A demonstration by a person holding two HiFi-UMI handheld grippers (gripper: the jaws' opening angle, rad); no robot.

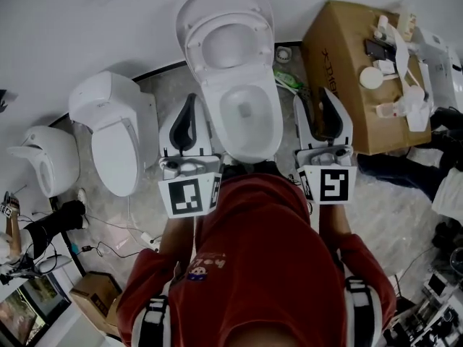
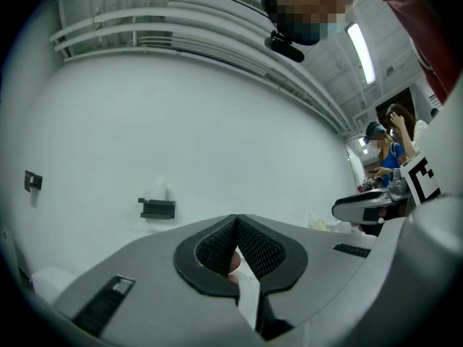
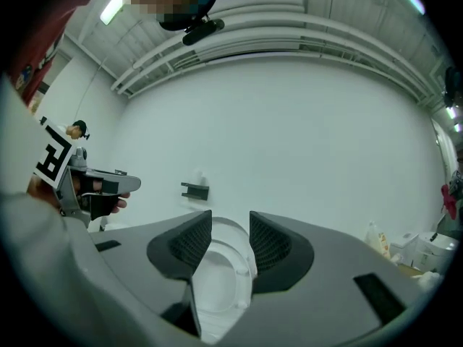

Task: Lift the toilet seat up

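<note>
White toilet seat (image 1: pixel 195 38) is seen raised against far wall (image 1: pixel 87 27); left gripper (image 1: pixel 189 107) jaws are pressed together, right gripper (image 1: pixel 327 103) jaws are held apart, empty.

White wall (image 2: pixel 181 136) with black bracket (image 2: pixel 158 208); ceiling strip light (image 2: pixel 359 49); grey speckled floor (image 1: pixel 170 85); cardboard box (image 1: pixel 340 56) right; spare toilet (image 1: pixel 119 139) left.

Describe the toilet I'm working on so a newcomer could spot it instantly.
Along the white wall stand several toilets, with a cardboard box at the right end. The one meant is the toilet immediately left of that box. Its seat is raised against the wall, bowl exposed, whereas the neighbouring toilet on its left has its lid down.
</note>
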